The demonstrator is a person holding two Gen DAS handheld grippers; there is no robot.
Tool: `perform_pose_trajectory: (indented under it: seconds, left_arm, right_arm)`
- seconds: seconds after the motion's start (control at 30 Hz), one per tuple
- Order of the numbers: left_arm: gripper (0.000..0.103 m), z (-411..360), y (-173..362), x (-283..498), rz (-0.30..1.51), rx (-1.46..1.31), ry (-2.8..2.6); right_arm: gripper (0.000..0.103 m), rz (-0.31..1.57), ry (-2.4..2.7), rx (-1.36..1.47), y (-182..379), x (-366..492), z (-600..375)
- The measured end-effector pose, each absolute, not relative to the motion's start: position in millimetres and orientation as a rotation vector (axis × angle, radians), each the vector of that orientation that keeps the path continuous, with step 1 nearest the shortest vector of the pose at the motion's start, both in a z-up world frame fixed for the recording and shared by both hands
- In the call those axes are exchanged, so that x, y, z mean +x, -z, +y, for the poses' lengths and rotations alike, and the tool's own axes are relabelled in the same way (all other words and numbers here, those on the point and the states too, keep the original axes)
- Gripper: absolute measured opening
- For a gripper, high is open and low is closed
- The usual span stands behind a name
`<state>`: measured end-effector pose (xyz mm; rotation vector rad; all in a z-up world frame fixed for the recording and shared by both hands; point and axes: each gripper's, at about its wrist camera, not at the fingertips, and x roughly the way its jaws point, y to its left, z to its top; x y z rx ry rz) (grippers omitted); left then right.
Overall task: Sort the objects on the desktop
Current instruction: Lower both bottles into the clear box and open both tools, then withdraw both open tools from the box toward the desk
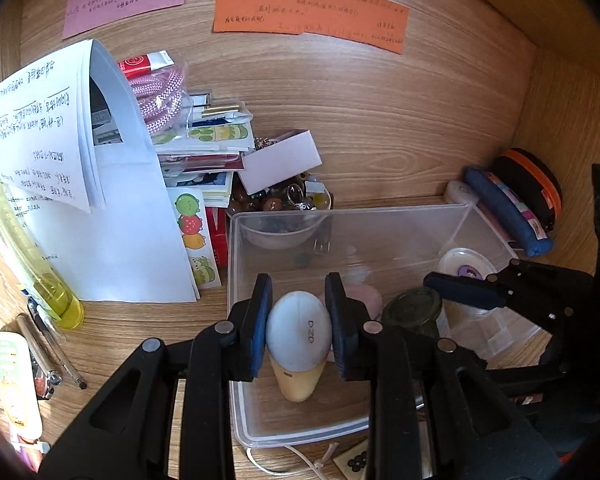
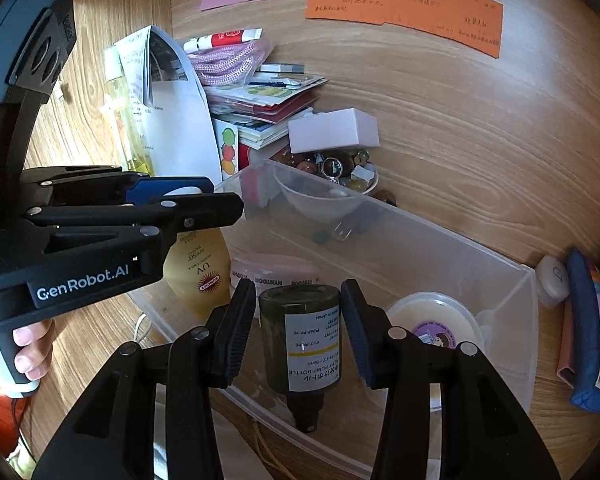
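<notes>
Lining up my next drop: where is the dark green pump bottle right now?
In the right wrist view, the dark green pump bottle sits inside the clear plastic bin, between the open right gripper fingers, with the yellow sunscreen bottle to its left.

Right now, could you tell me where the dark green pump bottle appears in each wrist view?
Left wrist: dark green pump bottle right of centre, beside the right gripper.
Right wrist: bottom centre, between the open jaws.
Shared landmark: clear plastic bin.
</notes>
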<state>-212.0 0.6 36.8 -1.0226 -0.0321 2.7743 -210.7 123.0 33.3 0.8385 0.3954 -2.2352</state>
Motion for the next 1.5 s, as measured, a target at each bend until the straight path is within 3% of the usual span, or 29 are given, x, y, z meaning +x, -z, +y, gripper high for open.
perform_pose_trajectory:
  seconds: [0.13,0.33,0.53,0.7,0.8,0.93,1.07,1.17,1.5]
  left_arm:
    - [0.036,0,-38,-212,-0.04,-1.016,-2.777]
    - [0.046,-8,-44,-211,-0.105,-0.997,-2.768]
    - [0.055,-14,-58,-203,-0.131,-0.98,-2.795]
    - [0.072,-14,-69,-185,-0.082,-0.941,-2.841]
    - [0.073,-15,-76,-173,-0.08,-0.921,-2.849]
    - [0.076,-18,-83,-156,-0.077,-0.901,-2.859]
    - [0.09,-18,-89,-136,-0.086,-0.869,-2.87]
    - [0.091,-15,-91,-122,-0.079,-0.855,-2.867]
    - [0.092,-8,-75,-96,-0.09,-0.932,-2.822]
  right_arm:
    - [0.055,0.402,2.257,0.816,-37,-209,126]
    - [0.068,0.4,2.282,0.772,-45,-207,129]
    - [0.069,0.368,2.302,0.781,-53,-209,135]
    - [0.071,0.299,2.293,0.743,-73,-196,144]
    - [0.083,0.298,2.317,0.694,-84,-181,148]
    - [0.084,0.319,2.354,0.649,-95,-165,153]
    - [0.089,0.328,2.384,0.632,-99,-151,163]
    - [0.096,0.317,2.415,0.624,-101,-141,176]
    - [0.098,0.271,2.485,0.635,-100,-119,217]
